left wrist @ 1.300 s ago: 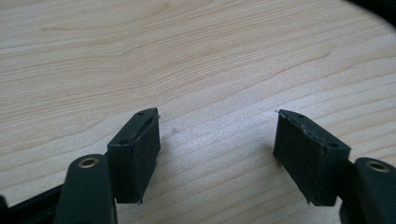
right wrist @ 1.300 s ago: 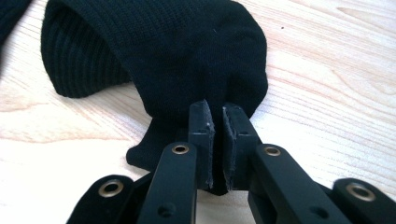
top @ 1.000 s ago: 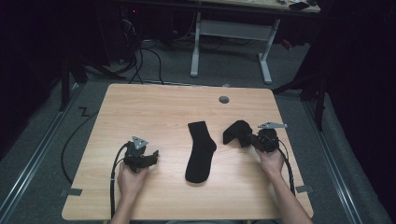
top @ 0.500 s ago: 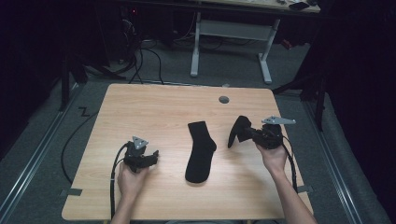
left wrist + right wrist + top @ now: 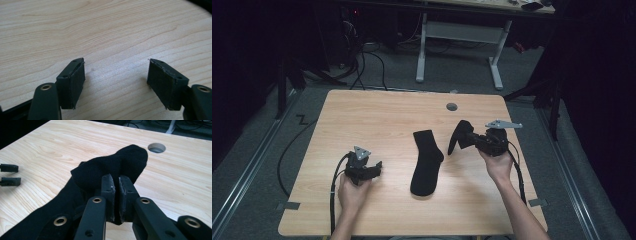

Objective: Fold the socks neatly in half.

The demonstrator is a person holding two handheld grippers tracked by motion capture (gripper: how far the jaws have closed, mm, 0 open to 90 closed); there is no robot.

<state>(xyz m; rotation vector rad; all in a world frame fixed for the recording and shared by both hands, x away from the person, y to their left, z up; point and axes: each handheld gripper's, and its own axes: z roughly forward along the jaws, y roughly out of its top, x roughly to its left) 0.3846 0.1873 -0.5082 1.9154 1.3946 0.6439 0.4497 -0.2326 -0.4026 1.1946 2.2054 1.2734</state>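
Here the right gripper (image 5: 472, 140) is clamped on a black sock (image 5: 110, 167), lifted off the table (image 5: 377, 115) beside a second sock (image 5: 427, 162) lying flat mid-table. The left gripper (image 5: 372, 170) rests wide open, empty. Probably best to lay the held sock squarely along its mate.

Brightly lit table (image 5: 377, 120) amid dark, dim surroundings, soft faint shadows, close-up gripper views slightly blurred at the bottom

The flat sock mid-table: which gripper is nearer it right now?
Right, marginally. The right gripper, clamping a second sock, hangs just beyond the flat sock's cuff; the left gripper sits open, across bare wood.
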